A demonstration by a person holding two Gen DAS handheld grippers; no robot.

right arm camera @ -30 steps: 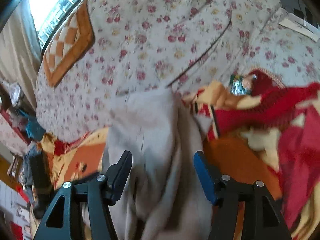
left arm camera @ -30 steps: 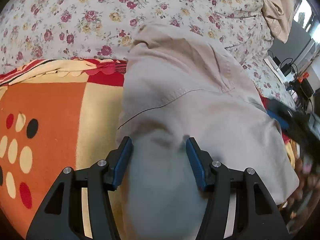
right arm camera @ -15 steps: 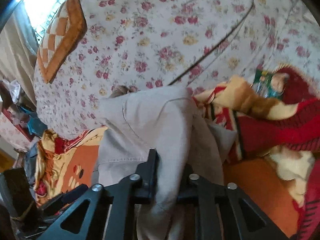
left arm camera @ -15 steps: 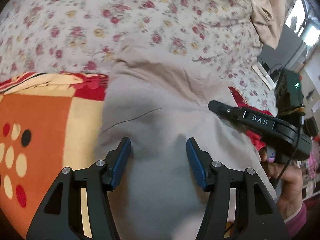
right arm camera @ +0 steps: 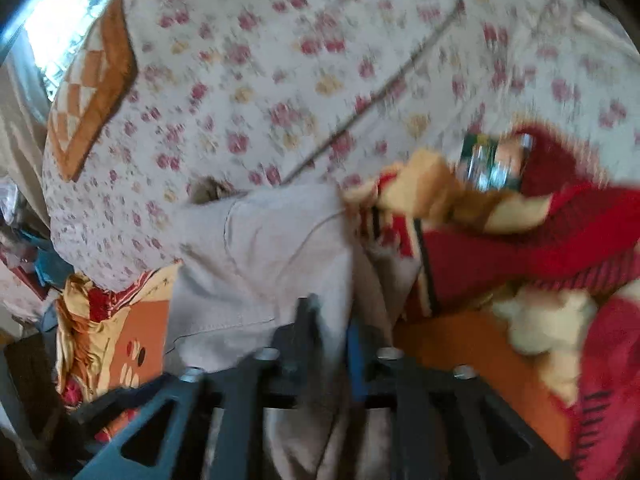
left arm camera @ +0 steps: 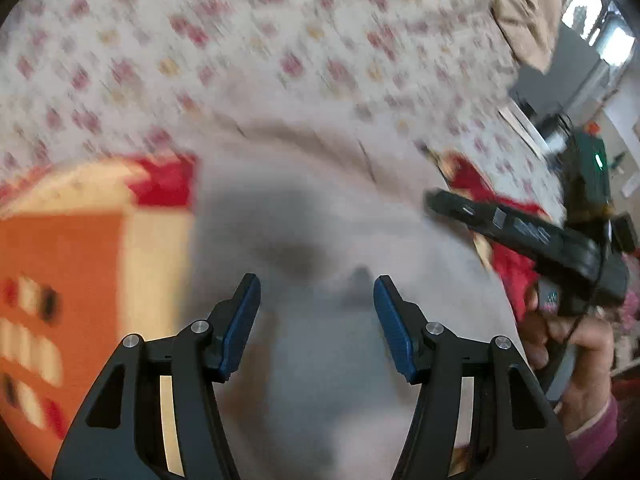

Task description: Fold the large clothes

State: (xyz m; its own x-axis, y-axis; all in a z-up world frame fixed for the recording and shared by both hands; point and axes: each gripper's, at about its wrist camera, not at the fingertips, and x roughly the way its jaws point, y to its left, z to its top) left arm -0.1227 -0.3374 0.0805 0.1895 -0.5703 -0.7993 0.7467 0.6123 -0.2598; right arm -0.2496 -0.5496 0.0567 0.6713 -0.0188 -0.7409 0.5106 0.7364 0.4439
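A large beige garment (left arm camera: pixel 320 216) lies on the bed, over an orange blanket and a floral sheet. My left gripper (left arm camera: pixel 316 300) is open, its blue pads just above the cloth's middle, holding nothing. In the right wrist view the same garment (right arm camera: pixel 276 248) shows with a seam. My right gripper (right arm camera: pixel 332 332) is shut on a fold of its right edge. The right gripper also shows in the left wrist view (left arm camera: pixel 436 200) at the garment's right edge, held by a hand. Both views are blurred.
An orange patterned blanket (left arm camera: pixel 80 264) lies left of the garment. A red and yellow blanket (right arm camera: pixel 540 240) is bunched to the right, with a small shiny packet (right arm camera: pixel 492 160) on it. The floral sheet (right arm camera: pixel 300 60) covers the bed behind. A checkered cushion (right arm camera: pixel 92 92) sits far left.
My right gripper closed on the garment's right edge fold and stays shut on it. The left gripper moved forward over the cloth, still open. Both views now blur.
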